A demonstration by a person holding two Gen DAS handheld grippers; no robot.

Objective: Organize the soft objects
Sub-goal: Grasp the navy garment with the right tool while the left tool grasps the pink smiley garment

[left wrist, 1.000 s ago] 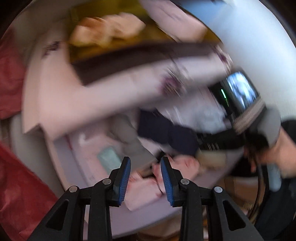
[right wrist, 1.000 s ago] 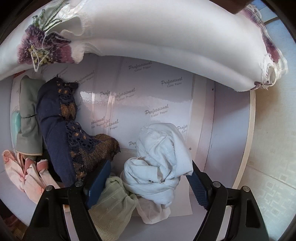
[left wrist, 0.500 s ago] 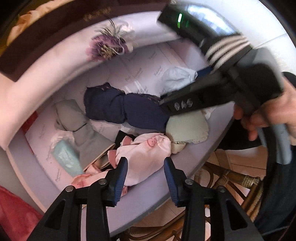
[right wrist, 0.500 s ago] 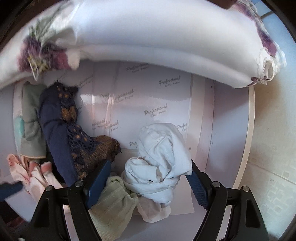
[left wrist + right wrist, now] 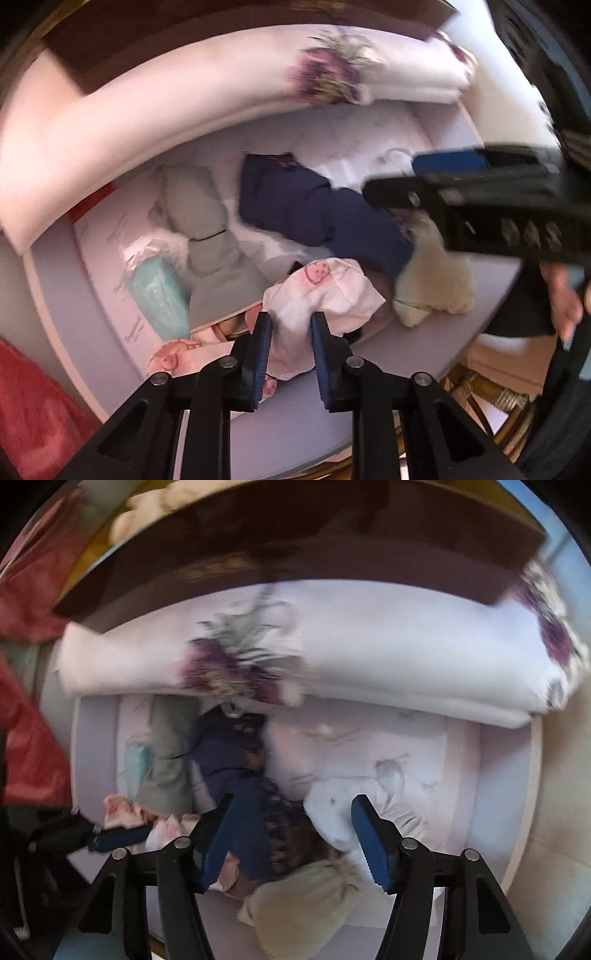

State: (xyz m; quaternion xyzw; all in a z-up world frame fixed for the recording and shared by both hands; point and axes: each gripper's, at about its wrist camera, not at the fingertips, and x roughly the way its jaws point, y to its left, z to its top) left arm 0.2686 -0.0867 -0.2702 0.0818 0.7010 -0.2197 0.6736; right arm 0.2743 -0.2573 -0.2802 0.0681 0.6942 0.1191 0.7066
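- Left claw [image 5: 290, 341] nearest of all, pointing steeply down, blue pads pinched tight on the white cloth printed with pink smiling faces [image 5: 325, 291].
- That cloth bunched at the near edge of the pale lilac round worktop [image 5: 369, 373], a second pink-printed piece [image 5: 173, 354] lying flat just left of the claw.
- Right claw [image 5: 295, 830] about half spread and closing, pads clear of any fabric; navy cloth with brown lace trim [image 5: 255, 794] and crumpled white cloth [image 5: 332, 808] lying below the gap, not pressed.
- Cream knitted bundle [image 5: 306, 904] at the near rim, touching the navy cloth.
- Farther left, grey-green folded garment [image 5: 203, 229] beside a mint-green packet in clear wrap [image 5: 155, 295].
- A hand [image 5: 565, 302] on the right claw's grip, at the right edge of the left view.
- At the far side, thick folded white textile with purple flower print [image 5: 388, 657]; beyond it, a dark brown board [image 5: 295, 542].
- Red fabric [image 5: 33, 406] off the worktop, left.
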